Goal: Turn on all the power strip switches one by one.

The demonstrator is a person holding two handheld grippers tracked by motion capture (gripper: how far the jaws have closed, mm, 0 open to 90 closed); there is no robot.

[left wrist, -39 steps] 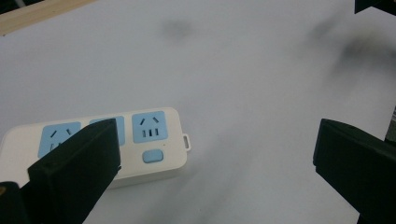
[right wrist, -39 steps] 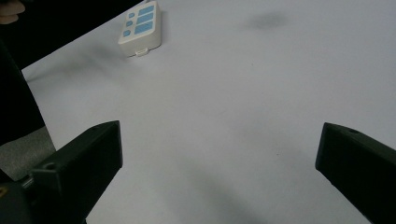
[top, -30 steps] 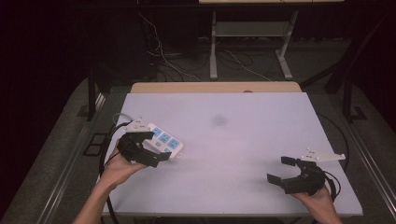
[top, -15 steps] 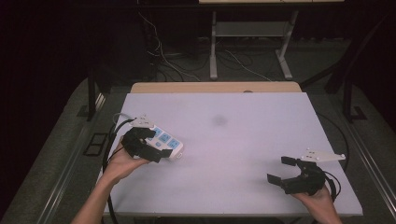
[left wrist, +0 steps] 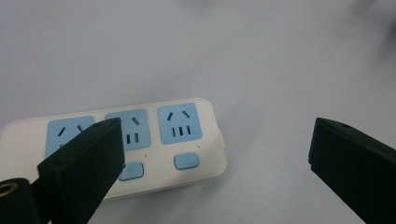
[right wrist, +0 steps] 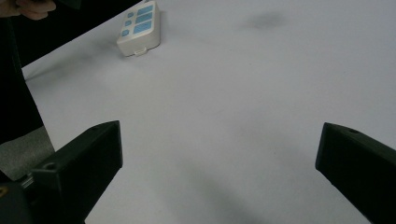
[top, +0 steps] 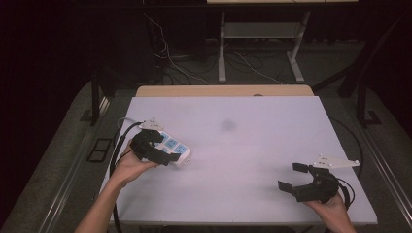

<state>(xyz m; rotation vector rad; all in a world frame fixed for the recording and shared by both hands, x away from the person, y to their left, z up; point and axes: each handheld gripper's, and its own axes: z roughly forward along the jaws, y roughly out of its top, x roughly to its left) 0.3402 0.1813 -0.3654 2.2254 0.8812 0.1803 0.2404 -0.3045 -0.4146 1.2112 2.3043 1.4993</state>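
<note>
Left gripper [top: 163,154] hovering over power strip [top: 174,149] at frame's left, jaws gaping, grasp pending; right gripper [top: 297,180] idling lower right, jaws open.

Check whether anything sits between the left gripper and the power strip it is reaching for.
Nothing visible does. The left gripper hangs open right over the power strip, one jaw above its outlets, the other out over bare table. No other object lies near the strip.

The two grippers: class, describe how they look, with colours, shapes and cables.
Both the left gripper and the right gripper are black, with two blocky flat-faced jaws. Each carries a pale grey three-cornered plate on top and trails a black cable. The person's forearms are bare, with no sleeves visible.
</note>
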